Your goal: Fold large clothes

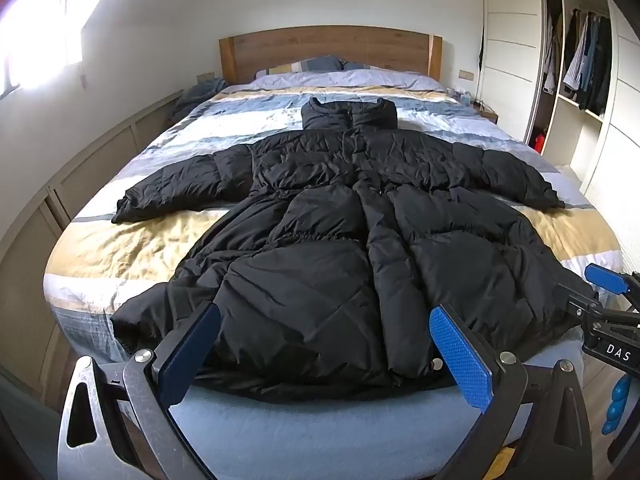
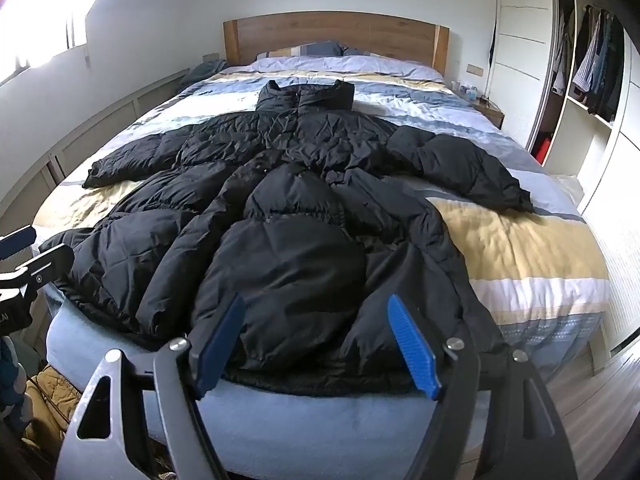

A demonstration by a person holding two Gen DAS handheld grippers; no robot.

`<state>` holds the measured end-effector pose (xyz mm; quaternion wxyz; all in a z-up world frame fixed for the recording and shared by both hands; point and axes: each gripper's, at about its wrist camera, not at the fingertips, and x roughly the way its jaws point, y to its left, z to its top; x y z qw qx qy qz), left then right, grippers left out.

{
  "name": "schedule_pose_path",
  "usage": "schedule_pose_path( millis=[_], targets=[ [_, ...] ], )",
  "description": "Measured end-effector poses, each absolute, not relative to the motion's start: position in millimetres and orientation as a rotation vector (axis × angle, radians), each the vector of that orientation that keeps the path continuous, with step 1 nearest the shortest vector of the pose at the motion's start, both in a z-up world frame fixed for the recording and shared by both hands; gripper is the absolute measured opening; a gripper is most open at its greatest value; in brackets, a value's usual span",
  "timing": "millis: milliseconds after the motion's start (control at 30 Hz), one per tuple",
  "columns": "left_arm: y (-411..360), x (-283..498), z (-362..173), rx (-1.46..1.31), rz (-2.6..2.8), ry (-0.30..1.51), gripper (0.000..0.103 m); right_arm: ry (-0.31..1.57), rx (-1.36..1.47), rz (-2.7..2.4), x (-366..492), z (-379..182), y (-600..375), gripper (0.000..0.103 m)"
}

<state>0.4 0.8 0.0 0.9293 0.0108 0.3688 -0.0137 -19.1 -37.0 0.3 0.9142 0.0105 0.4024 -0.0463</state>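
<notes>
While a bright window (image 1: 36, 36) fills the far left wall, a long black padded coat (image 1: 360, 248) lies flat and face up on the striped bed (image 1: 132, 248), its collar (image 1: 349, 114) toward the wooden headboard (image 1: 328, 50) and its hem at the foot edge nearest the cameras. Its left sleeve (image 1: 180, 184) stretches out over the cover, and the other sleeve (image 2: 464, 168) lies spread toward the right side of the bed. Above the hem, the left claw (image 1: 324, 350) stands wide open with its blue pads (image 1: 462, 354) apart and nothing gripped; the coat's lower edge shows between them, untouched. Further right, the right claw (image 2: 320, 344) is also spread wide and empty, poised over the hem near the coat's right corner. At the far right an open wardrobe (image 2: 592, 64) holds hanging clothes.
</notes>
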Motion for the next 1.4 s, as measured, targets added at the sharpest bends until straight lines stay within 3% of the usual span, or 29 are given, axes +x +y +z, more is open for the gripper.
schedule_pose_path(
  millis=[1400],
  targets=[
    [-13.8, 27.3, -13.9, 0.095, -0.058, 0.791, 0.103, 0.918, 0.046, -0.09, 5.4, -23.3, -42.1, 0.074]
  ],
)
